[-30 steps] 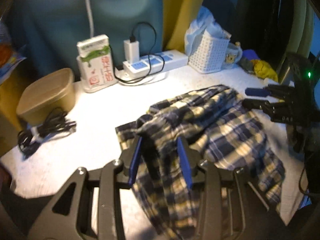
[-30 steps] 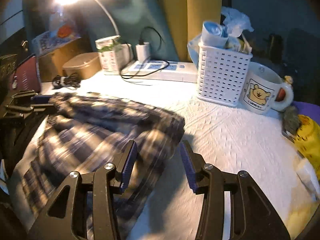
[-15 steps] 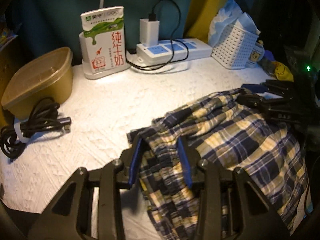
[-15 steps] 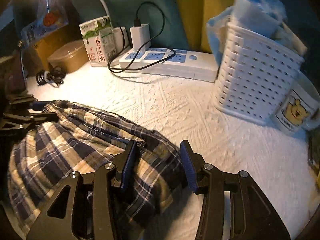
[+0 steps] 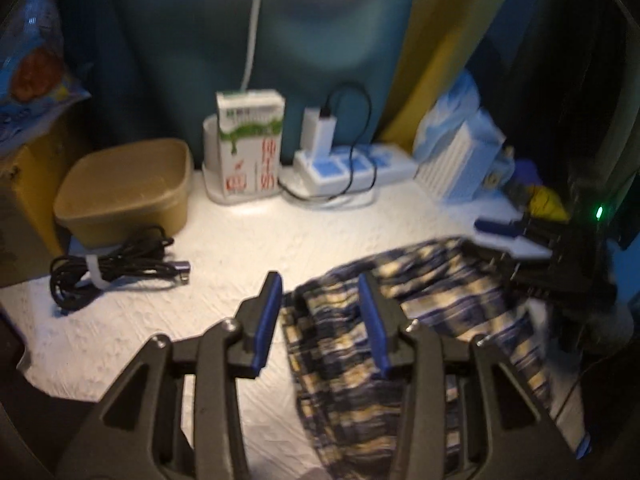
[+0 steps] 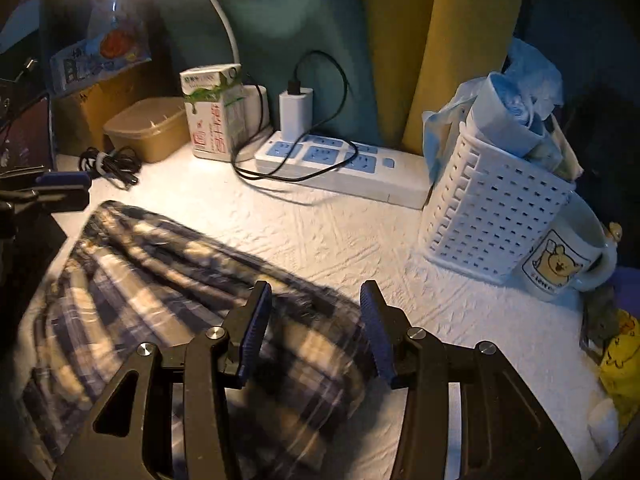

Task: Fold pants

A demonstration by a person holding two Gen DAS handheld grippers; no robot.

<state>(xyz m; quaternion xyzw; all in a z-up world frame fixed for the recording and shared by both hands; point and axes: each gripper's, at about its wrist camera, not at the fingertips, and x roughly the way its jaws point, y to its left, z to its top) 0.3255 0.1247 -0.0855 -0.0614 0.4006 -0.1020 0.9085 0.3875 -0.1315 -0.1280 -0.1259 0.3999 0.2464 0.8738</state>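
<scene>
With the left gripper (image 5: 320, 316) opening off the pants (image 5: 420, 320) and right gripper (image 6: 314, 322) fingers spread, lift clear so the fold stays flat.

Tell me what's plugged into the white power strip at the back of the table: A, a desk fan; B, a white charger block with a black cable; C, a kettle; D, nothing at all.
B: a white charger block stands plugged into the power strip, its black cable looping over the sockets.
</scene>
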